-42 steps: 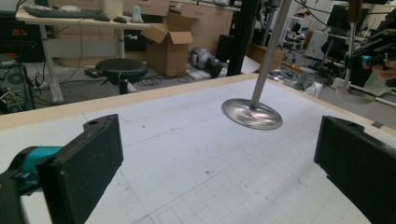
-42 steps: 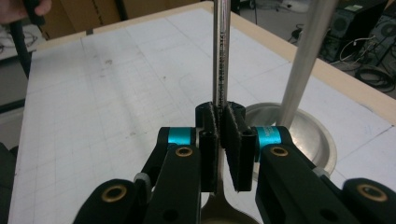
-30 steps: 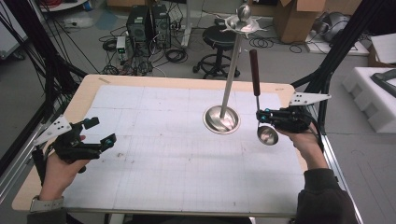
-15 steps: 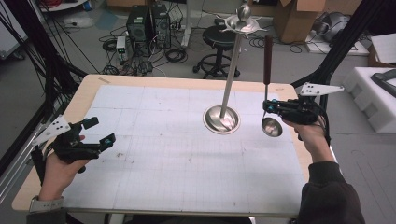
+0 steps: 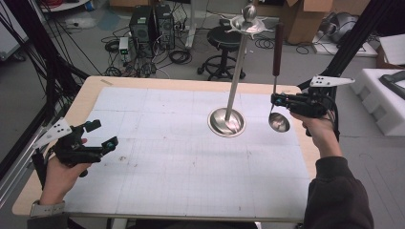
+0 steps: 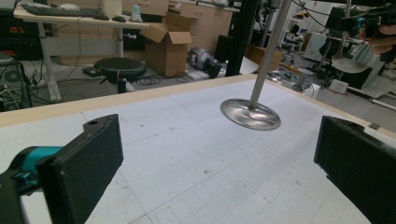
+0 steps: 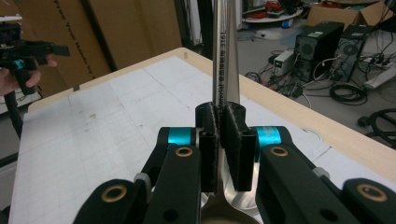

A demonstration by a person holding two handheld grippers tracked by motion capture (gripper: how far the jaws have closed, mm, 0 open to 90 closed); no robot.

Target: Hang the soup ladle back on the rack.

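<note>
While your right gripper (image 5: 276, 99) pinches the ladle (image 5: 277, 86) upright, lifted beside the stand (image 5: 230, 107), hanging it on the top hooks (image 5: 248, 23) looks left to do; your left gripper (image 5: 98, 135) rests spread, empty, on the table (image 5: 181, 191).

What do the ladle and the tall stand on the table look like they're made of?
Ladle: bowl and stem look like polished stainless steel, mirror-bright, with a stamped marking on the stem between the shut jaws of the right gripper; its dark upper handle could be wood or plastic. Stand: a shiny metal pole and round base with reflections, probably steel too.
</note>
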